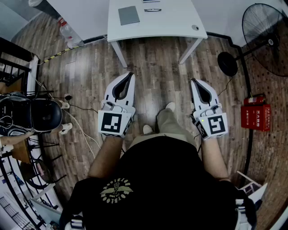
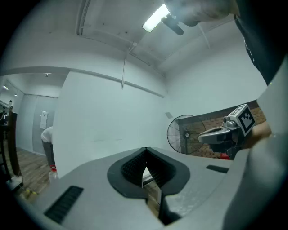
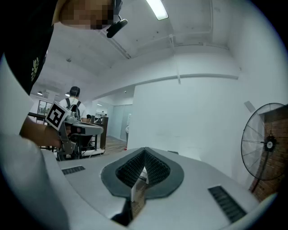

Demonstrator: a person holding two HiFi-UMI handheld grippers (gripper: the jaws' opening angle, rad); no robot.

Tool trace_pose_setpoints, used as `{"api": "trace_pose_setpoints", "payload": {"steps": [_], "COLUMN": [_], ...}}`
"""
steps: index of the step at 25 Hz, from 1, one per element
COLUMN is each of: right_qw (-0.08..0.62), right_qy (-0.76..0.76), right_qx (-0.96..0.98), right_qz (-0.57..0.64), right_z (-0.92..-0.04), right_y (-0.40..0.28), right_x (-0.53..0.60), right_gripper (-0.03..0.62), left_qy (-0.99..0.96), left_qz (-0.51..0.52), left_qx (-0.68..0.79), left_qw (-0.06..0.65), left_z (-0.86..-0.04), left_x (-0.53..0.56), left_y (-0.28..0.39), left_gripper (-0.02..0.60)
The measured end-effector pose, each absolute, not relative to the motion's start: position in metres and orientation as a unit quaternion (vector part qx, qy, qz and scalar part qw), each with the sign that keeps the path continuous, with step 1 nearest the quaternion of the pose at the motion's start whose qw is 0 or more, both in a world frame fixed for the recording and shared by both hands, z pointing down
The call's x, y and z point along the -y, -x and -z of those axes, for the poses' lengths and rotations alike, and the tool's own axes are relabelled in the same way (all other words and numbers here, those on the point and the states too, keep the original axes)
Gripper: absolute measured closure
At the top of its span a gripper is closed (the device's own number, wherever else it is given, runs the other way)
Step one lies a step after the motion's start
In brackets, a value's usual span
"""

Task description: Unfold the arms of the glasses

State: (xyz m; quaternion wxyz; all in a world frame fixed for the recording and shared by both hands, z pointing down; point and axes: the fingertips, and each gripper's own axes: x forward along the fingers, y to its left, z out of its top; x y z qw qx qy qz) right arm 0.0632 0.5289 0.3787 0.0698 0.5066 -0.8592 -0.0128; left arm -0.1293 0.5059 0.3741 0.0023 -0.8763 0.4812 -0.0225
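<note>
1. The task has not started, judging by where things lie. The thin dark-framed glasses [image 1: 153, 10] lie on the white rectangular counter [image 1: 180, 20] at the far side of the head view, just beside a flat grey rectangular pad [image 1: 129, 15]. They are too small there to tell whether their arms are folded or open.
2. Both tools are well apart from the glasses, held over the wooden plank floor [image 1: 153, 67] in front of the person's body.
3. The white-and-black left gripper [image 1: 132, 74] has its jaws closed together with nothing between them. Its own view shows the ribbed dark pads meeting at the tip, with only wall and floor beyond.
4. The white-and-black right gripper [image 1: 194, 81] is likewise closed and empty. Its pads meet in its own view.
5. Everything is left to do, as I judge it: step up to the counter, part the jaws, steady the frame with one gripper and swing each arm out with the other.
6. Writing: each gripper carries a cube with black-and-white square markers, which are patterns, not letters. A red box [image 1: 255, 117] on the floor by the black standing fan [image 1: 265, 38] bears pale characters too small to read. The person's black shirt has a pale emblem with no legible lettering.
</note>
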Motion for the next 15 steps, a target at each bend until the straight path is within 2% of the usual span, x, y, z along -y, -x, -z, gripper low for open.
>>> {"api": "trace_pose_setpoints", "payload": {"steps": [15], "right_qw": [0.051], "right_qy": [-0.488], "right_qx": [0.872], "right_qz": [0.004], "right_z": [-0.384], "right_y": [-0.085], "right_x": [-0.462], "right_gripper": [0.594], "left_qy": [0.86], "left_qz": [0.03], "left_qx": [-0.51], "left_qw": [-0.006], "left_z": [-0.385], "left_x": [-0.454], "left_y": [0.113], "left_gripper": [0.575]}}
